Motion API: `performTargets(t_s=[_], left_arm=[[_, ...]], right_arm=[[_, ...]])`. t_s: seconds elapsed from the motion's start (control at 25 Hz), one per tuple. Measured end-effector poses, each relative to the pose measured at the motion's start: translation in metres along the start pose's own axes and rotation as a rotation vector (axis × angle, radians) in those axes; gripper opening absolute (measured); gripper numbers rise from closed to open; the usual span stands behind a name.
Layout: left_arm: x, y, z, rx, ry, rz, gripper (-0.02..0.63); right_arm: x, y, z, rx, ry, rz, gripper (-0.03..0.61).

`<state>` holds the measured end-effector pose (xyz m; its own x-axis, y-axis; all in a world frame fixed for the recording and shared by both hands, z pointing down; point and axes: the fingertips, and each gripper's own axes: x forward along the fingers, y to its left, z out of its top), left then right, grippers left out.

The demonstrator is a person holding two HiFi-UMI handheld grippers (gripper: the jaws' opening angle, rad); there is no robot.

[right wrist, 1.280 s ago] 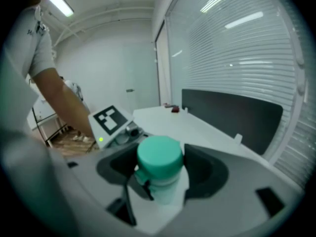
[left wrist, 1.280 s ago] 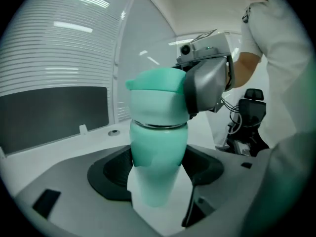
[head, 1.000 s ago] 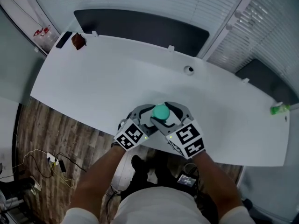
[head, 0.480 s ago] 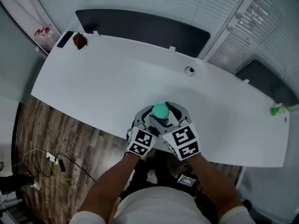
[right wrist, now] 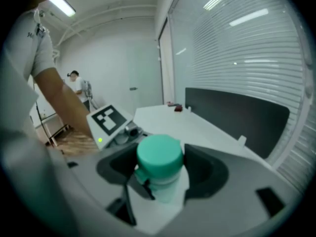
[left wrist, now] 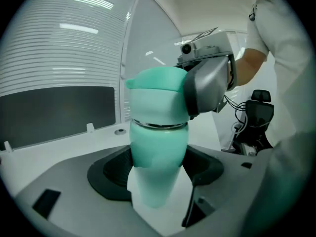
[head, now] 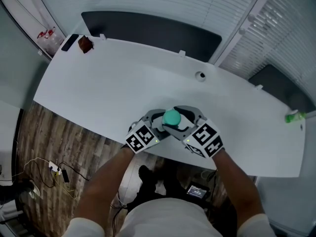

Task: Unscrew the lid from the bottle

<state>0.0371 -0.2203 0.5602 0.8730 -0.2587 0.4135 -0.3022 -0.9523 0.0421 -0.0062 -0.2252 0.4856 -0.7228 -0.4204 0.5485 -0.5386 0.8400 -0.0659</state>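
Observation:
A teal bottle (head: pixel 171 117) stands upright near the front edge of the white table (head: pixel 108 88). My left gripper (head: pixel 157 123) is shut on the bottle's body (left wrist: pixel 158 147), and its dark pads (left wrist: pixel 111 174) press both sides. My right gripper (head: pixel 183 121) comes in from the right and is shut on the round teal lid (right wrist: pixel 159 154). In the left gripper view the right gripper's grey finger (left wrist: pixel 207 85) covers the lid (left wrist: pixel 158 95) from the right. A thin metal ring shows where the lid meets the body. The bottle's base is hidden behind the grippers.
A small dark red object (head: pixel 85 44) and a flat black item (head: pixel 67 42) lie at the table's far left corner. A round grommet (head: pixel 199 75) sits mid-back and a green object (head: pixel 295 115) at the far right edge. Wood floor with cables lies below the front edge.
Both grippers have turned about the bottle since half a second ago: the left marker cube swung left and up, the right cube swung right. The bottle has stayed in place.

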Motion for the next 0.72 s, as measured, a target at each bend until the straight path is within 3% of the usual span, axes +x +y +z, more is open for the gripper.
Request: performTargets(t_s=[0.16,0.52,0.72], left_arm=[[0.0,0.002,0.0,0.022,0.031,-0.006,0.323],[-0.016,0.01,0.008,-0.099,-0.056,0.34,0.322],[-0.013,0.015,0.003,-0.134,-0.04,0.45,0.322]], right_arm=[[0.002,-0.002,0.001,0.004,-0.012,-0.014,0.307],[0.003,-0.004,0.002,0.084,-0.041,-0.139,0.307],[0.004,-0.005,0.002,0.129,-0.061,-0.234,0.307]])
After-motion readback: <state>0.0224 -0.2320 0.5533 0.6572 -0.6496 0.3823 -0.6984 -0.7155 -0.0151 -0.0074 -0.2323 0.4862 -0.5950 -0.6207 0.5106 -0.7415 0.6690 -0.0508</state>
